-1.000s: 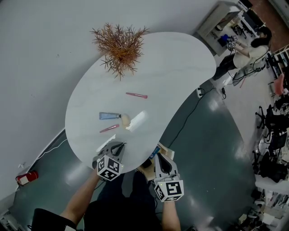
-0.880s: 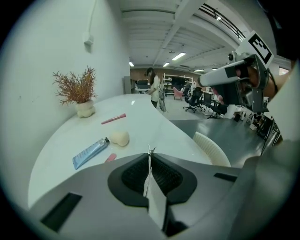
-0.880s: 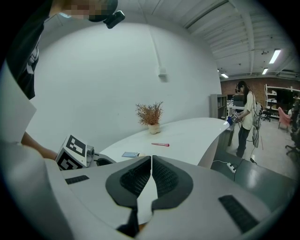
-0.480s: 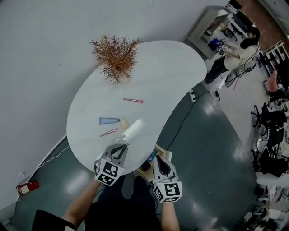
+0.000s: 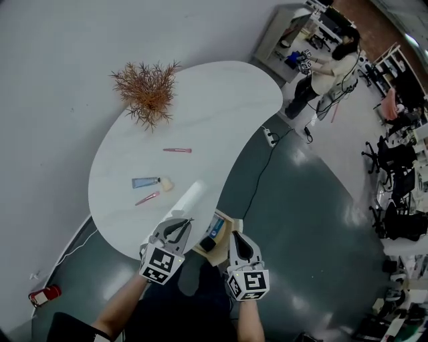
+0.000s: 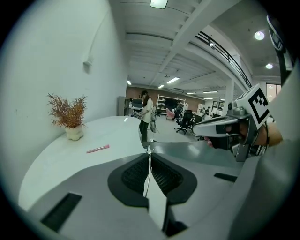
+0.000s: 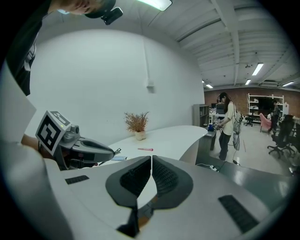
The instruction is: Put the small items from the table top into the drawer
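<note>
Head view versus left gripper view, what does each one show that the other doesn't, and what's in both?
Only the head view: the blue tube and the open drawer. Only the left gripper view: ceiling lights and the plant's white pot. Both: the dried plant, a pink stick, and the white tube pinched in the left claw.

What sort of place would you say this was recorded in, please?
Probably an open-plan office or lab: office chairs on a glossy grey floor, shelving at the back, and ceiling strip lights.
</note>
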